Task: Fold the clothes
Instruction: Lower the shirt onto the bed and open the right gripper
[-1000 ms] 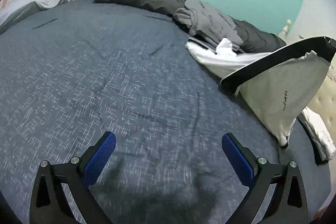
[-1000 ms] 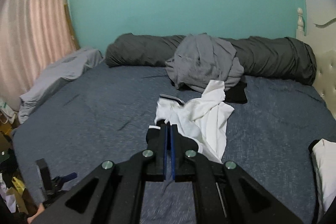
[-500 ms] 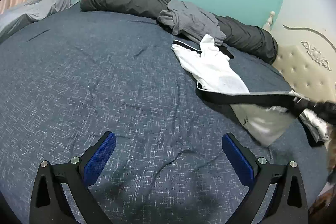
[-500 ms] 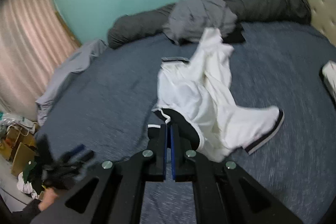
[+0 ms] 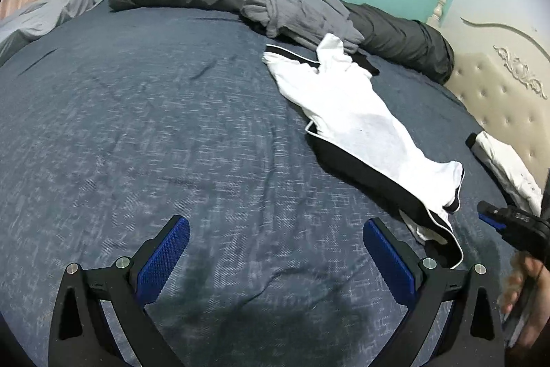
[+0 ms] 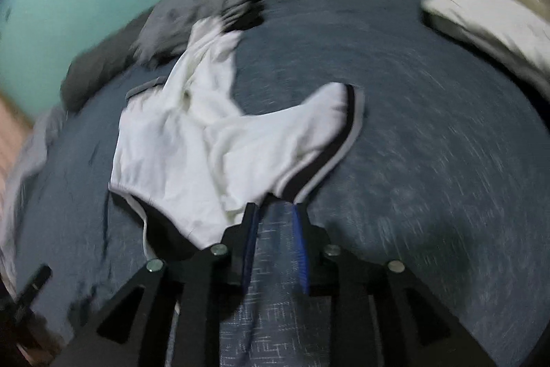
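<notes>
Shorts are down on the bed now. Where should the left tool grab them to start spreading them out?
Take the black waistband at its near end, coming in from the left tool's right front. The white shorts lie crumpled in a long diagonal strip, and that band is the thickest, best defined edge facing the open tool. The right tool is open beside the striped leg hem, likely its own grip.

White garment with black trim point(image 5: 357, 122) point(image 6: 192, 143) lay crumpled, unfolded, on the dark blue bed point(image 5: 154, 126). Stretched diagonally; black-banded hem nearest, one sleeve splayed outward.
</notes>
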Motion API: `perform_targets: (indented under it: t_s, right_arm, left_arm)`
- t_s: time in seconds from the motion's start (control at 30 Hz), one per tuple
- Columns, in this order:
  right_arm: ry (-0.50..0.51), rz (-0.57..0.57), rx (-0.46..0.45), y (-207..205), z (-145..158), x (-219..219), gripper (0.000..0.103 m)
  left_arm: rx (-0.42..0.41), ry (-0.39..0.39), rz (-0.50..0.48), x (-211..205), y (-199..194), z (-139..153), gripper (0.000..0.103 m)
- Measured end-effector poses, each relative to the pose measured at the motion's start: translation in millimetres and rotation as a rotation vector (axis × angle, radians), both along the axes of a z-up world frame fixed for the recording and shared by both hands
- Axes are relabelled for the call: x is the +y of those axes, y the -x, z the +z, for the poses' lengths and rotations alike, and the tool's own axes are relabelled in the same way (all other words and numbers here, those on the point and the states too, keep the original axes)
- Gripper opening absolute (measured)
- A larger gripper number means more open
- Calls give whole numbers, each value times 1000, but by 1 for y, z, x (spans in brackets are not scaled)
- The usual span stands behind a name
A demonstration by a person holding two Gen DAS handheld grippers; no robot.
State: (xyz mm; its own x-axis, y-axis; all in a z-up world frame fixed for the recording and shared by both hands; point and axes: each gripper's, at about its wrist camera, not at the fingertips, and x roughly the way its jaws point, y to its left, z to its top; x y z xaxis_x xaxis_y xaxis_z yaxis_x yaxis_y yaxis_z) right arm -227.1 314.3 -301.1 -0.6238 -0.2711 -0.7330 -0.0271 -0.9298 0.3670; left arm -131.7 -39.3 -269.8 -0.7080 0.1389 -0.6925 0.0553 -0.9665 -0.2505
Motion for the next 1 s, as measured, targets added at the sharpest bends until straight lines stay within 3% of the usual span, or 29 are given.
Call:
perform_targets:
  t_s: [0.13,0.37,0.67,0.7,0.77,0.9,1.0]
  right_arm:
    - [86,30,29,-18,2,-7,30]
    - [106,168,-70,-44,-14,-37,39]
    - [20,213,-56,-49,-27,-57,45]
    - [26,209,-52,-48,-29,-56,44]
    - [27,213,-36,-45,-29,-57,22]
    - [52,259,5,-34,-26,-62,11]
    - [94,254,21,-24,-25,-57,9]
  left_arm:
    - [-14,12,-24,10,5,-4,103]
    - [-15,7,1,5,2,-2,103]
    - [-1,6,18,-9,-11,4,103]
    - [-1,5,21,-11,-11,4,103]
    - [-2,7,29,-13,-8,5,103]
    - [-9,27,1,-5,7,1,103]
    - [-14,58,-35,6,21,-2,103]
